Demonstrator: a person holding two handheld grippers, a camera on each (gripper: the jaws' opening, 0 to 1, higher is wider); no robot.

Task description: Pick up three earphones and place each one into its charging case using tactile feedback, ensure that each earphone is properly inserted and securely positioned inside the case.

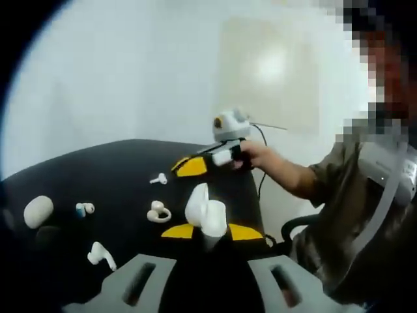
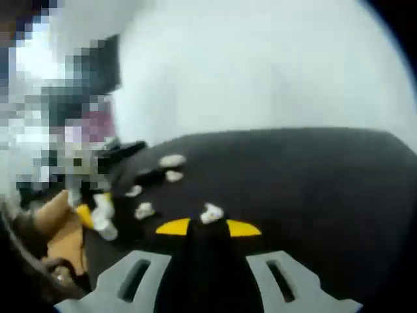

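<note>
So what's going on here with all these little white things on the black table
A person is working two handheld grippers over a black table. The left gripper is shut on an open white charging case. The right gripper pinches a small white earphone at its tips. More earphones and a closed case lie loose on the table.

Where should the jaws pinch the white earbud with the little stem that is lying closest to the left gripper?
Probably the stem. The stemmed earbud lies flat on the black table with its rounded head up-left and its thin stem pointing down-right. The stem's straight sides suit the jaws better than the rounded head. Coming down from above, jaws across the stem, looks best. The left gripper already holds a white case.
</note>
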